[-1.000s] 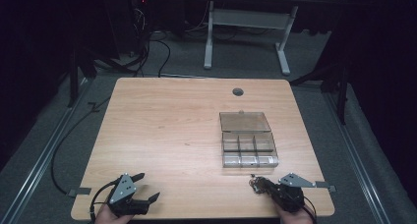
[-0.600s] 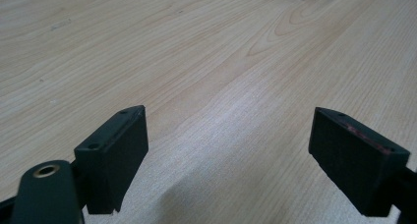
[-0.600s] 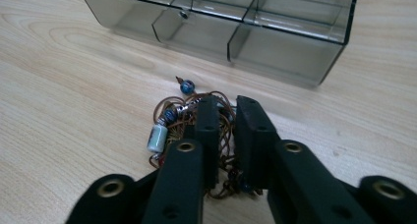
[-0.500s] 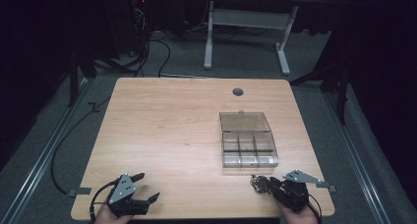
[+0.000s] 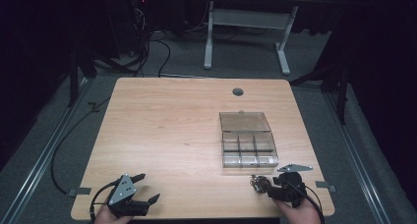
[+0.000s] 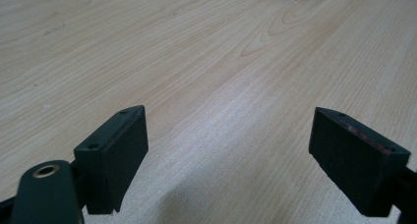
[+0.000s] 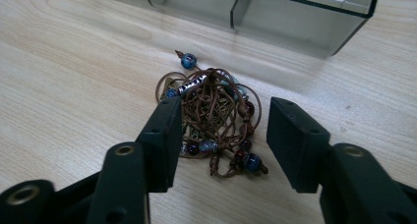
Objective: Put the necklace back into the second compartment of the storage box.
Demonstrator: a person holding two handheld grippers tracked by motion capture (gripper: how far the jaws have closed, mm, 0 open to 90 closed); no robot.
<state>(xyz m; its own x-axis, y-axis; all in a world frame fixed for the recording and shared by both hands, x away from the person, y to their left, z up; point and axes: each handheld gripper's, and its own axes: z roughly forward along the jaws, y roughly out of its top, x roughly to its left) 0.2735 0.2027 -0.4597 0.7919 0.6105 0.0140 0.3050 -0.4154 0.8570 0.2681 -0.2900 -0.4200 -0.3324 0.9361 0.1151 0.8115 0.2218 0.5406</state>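
A tangle of brown cord with blue and dark red beads, a beaded necklace (image 7: 211, 116), lies on the wooden table (image 5: 172, 130) just in front of a clear compartment box (image 5: 247, 138). My right gripper (image 7: 221, 140) stands open, its two jaws either side of the heap, close to the cord but not closed on it. From above, that gripper (image 5: 263, 183) sits near the table's front right edge with the necklace (image 5: 255, 181) at its tips. My left gripper (image 5: 145, 188) rests at the front left, open, with bare wood between its jaws (image 6: 228, 155).
The box's lid (image 5: 244, 121) lies open flat behind its compartments. A round cable hole (image 5: 238, 92) is at the table's far side. A desk frame (image 5: 246, 32) and cables sit on the floor beyond.
My right gripper has slid slightly right and back along the front edge, and its jaws now stand around the necklace. The left gripper has not moved.
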